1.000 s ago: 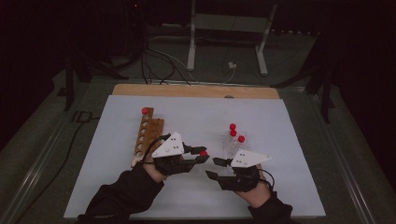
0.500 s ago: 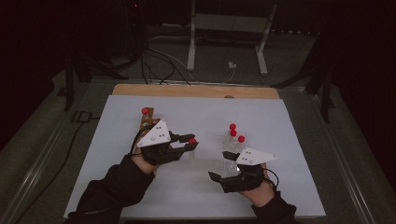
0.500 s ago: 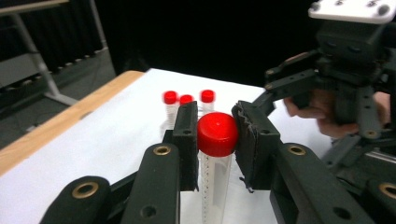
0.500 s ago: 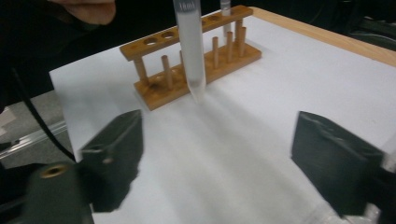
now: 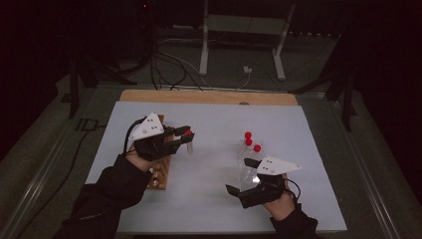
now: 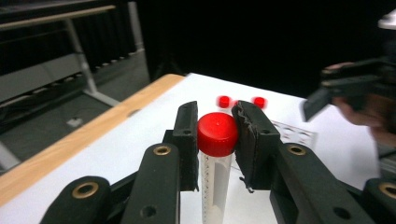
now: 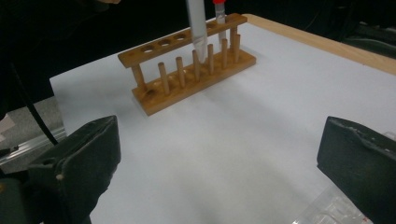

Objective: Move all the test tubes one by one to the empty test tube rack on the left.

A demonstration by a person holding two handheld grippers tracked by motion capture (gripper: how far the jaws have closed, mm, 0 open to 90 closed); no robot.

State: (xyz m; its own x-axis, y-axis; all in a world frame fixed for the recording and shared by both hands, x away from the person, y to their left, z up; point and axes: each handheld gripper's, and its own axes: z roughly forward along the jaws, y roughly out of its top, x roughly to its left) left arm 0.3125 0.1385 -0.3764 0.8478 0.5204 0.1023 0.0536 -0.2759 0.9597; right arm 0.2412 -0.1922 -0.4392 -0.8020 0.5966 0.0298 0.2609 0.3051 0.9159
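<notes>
Since the earlier frames the left tool (image 5: pixel 186 135) has carried the clear plastic tube with a red screw cap (image 6: pixel 216 154) from mid-counter up to the wooden tube rack (image 7: pixel 187 65), while the right tool (image 5: pixel 241 177) has just been opening, nothing between its jaws. The left tool stays clenched just under the cap, so the tube hangs upright for lowering into a hole. The right gripper view shows the tube's tip over the rack; the left gripper view shows the grip; the high view shows spare red-capped tubes (image 5: pixel 249 142) on the white counter (image 5: pixel 308 129).
</notes>
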